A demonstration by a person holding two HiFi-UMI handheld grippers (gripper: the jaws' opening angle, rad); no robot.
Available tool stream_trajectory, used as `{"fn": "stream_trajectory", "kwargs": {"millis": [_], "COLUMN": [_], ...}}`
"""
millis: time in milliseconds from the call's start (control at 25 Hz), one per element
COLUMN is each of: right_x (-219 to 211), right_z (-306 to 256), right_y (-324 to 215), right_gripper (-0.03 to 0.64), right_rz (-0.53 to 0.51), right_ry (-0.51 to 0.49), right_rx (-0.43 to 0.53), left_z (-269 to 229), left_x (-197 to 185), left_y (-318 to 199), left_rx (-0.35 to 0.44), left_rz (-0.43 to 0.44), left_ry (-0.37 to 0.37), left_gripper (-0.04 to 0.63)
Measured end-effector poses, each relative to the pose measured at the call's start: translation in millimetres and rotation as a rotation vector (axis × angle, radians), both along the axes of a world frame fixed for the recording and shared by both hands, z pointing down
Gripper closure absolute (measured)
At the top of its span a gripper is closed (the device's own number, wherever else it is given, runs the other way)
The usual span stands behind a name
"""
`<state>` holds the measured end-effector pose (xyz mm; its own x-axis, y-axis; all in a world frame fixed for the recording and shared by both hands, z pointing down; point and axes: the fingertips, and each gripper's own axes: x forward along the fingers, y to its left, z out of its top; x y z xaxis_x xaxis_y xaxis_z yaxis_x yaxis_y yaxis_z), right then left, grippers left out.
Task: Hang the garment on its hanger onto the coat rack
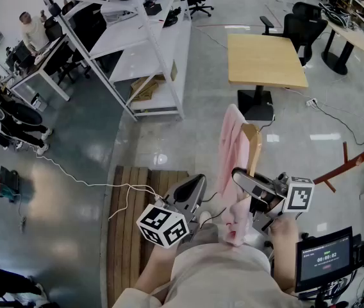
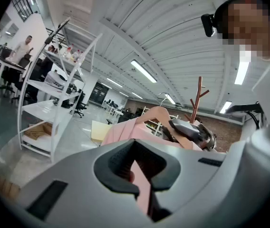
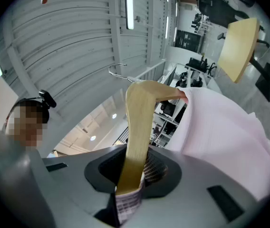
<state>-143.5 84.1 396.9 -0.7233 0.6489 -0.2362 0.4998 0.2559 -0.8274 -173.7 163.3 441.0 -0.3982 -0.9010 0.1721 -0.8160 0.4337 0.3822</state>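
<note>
Looking down in the head view: the pink garment [image 1: 232,162] drapes off a wooden hanger [image 1: 253,147], held up in front of the person, with the coat rack [image 1: 352,162] well apart at the right. A small screen [image 1: 323,256] shows timer digits, too small to read, and no brand or label is visible.

Left gripper view: the left gripper [image 2: 142,177] jaws are pinched together on a fold of the pink cloth. It looks soft and light, and would likely slip if tugged.

Right gripper view: the right gripper [image 3: 131,186] jaws are clamped on the hanger's bare arm — stiff wood, the better hold. The metal hook [image 3: 117,70] is free, probably the part to land on a rack branch.
</note>
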Motion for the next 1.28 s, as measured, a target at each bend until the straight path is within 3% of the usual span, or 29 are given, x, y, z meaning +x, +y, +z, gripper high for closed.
{"fn": "stream_trajectory", "kwargs": {"millis": [240,360,520,1000,1280], "right_x": [-50,-59,-66,-61,-20], "right_z": [-8,-18,-27,-38,-56], "right_y": [-19,-35,-54,-90,-121], "right_gripper": [0.538,0.538,0.540,0.538,0.538], "right_rz": [0.078,0.136,0.196,0.254,0.278], "right_ry": [-0.035,-0.048,-0.045,-0.070,-0.101], "right_rx": [-0.061,-0.042,-0.014,-0.022,-0.010], "left_z": [-6,-14,-20,-19,-37], "left_x": [-70,-82,-71,-31,7], "left_y": [-30,-57,-92,-154,-194], "left_rx": [0.016,0.046,0.062,0.054,0.071], "left_rz": [0.159,0.238,0.339,0.494,0.556], "left_ry": [-0.007,0.000,-0.003,-0.001,-0.027], "left_gripper": [0.600,0.600,0.600,0.600,0.600]}}
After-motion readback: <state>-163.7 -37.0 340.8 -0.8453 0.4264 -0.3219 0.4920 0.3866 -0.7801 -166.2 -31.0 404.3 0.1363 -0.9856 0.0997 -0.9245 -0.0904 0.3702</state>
